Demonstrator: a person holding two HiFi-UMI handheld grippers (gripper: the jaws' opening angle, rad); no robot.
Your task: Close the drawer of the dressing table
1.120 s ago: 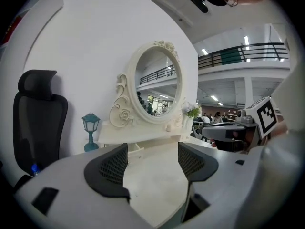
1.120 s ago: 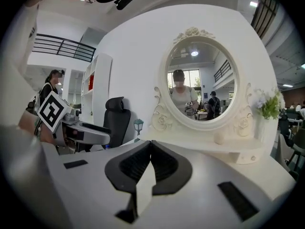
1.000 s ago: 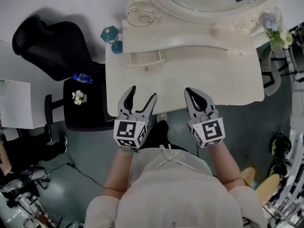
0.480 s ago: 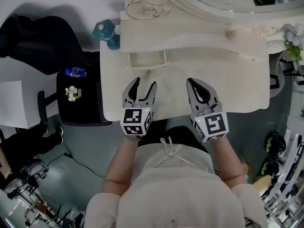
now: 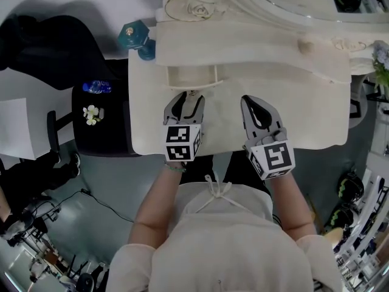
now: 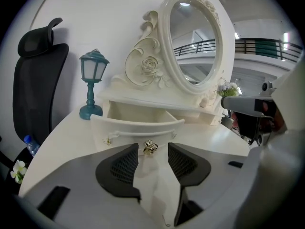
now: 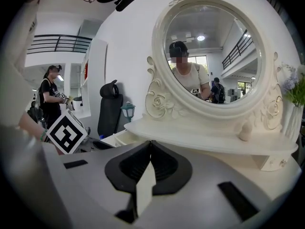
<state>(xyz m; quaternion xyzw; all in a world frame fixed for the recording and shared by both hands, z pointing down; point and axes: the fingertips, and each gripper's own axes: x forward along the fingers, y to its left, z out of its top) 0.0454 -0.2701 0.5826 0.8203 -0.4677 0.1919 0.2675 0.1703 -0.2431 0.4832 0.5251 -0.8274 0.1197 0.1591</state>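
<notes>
At the far left of the head view stands a black mesh-backed office chair (image 5: 37, 46). To its right, at the table's upper left corner, is a teal lantern-shaped lamp (image 5: 137, 39) on a slim turned stem. The dressing table (image 5: 298, 111) is smooth cream-white, with a curved front edge and a carved back of scrolls and roses around an oval mirror (image 6: 195, 42).

The drawer (image 5: 191, 78) lies left of centre in the table's raised back shelf. It is pulled out, and its shallow empty box shows behind a bowed front panel with a small shiny gold knob (image 6: 150, 148).

The left gripper (image 5: 188, 97) points at that front. Its ribbed black jaws have just been closing and stand apart, the knob between their tips but untouched. Further right, the right gripper (image 7: 151, 144) hangs over bare tabletop, jaws pressed together on nothing.
</notes>
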